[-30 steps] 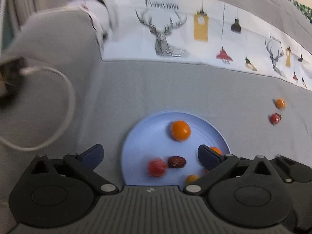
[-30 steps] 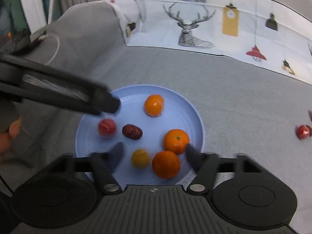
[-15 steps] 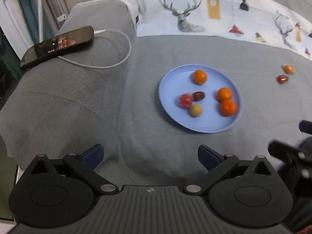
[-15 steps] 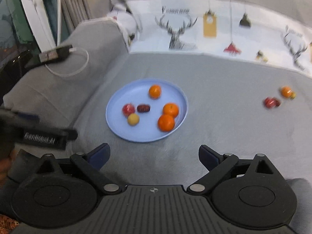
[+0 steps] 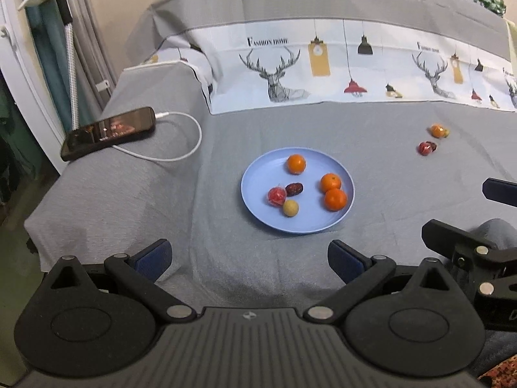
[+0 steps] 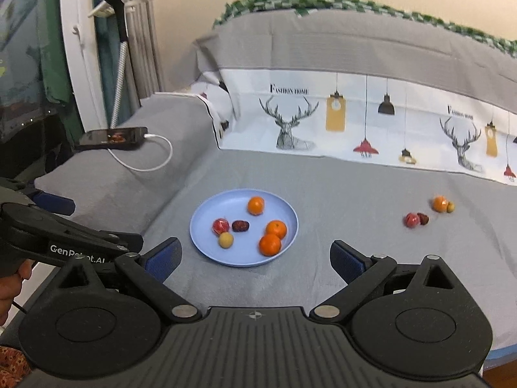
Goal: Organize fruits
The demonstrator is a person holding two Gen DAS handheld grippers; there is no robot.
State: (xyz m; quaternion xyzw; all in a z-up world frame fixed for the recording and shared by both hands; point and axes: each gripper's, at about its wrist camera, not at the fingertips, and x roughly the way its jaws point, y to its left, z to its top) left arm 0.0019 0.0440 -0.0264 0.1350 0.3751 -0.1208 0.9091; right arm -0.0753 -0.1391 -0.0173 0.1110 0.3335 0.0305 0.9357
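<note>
Both grippers are hanging back at the near edge of the bed [image 5: 290, 123], jaws apart and empty; the right gripper [image 6: 255, 257] has just been opening its jaws. The blue plate [image 6: 206, 216] is holding six fruits. Four loose fruits [image 6: 426, 211] are lying far right of the plate, well apart from it, nearer the right gripper than the left gripper [image 5: 248, 257].
</note>
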